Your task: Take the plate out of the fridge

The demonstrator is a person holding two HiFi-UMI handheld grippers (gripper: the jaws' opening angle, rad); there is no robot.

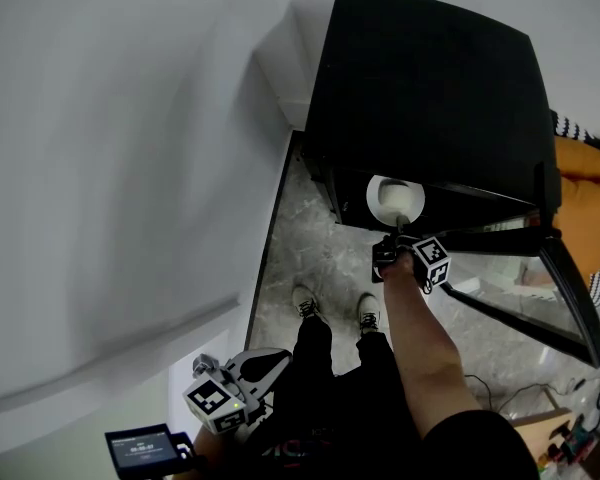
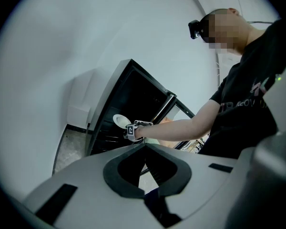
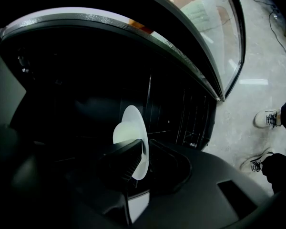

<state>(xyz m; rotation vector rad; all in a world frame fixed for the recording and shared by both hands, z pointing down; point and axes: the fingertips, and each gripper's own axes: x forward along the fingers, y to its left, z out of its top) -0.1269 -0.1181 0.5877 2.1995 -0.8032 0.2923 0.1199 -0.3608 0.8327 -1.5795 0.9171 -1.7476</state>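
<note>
Holds the small round white plate (image 3: 132, 128) on edge by its thin rim in narrow jaws of the right gripper (image 3: 144, 147) at the mouth of the black fridge (image 1: 430, 88), with the left gripper (image 2: 144, 146) pressed closed and empty, well back from the fridge; might pivot, slip or strike its glass-panelled door (image 1: 525, 288) if jerked.

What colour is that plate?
White. The round white plate shows best in the right gripper view.
</note>
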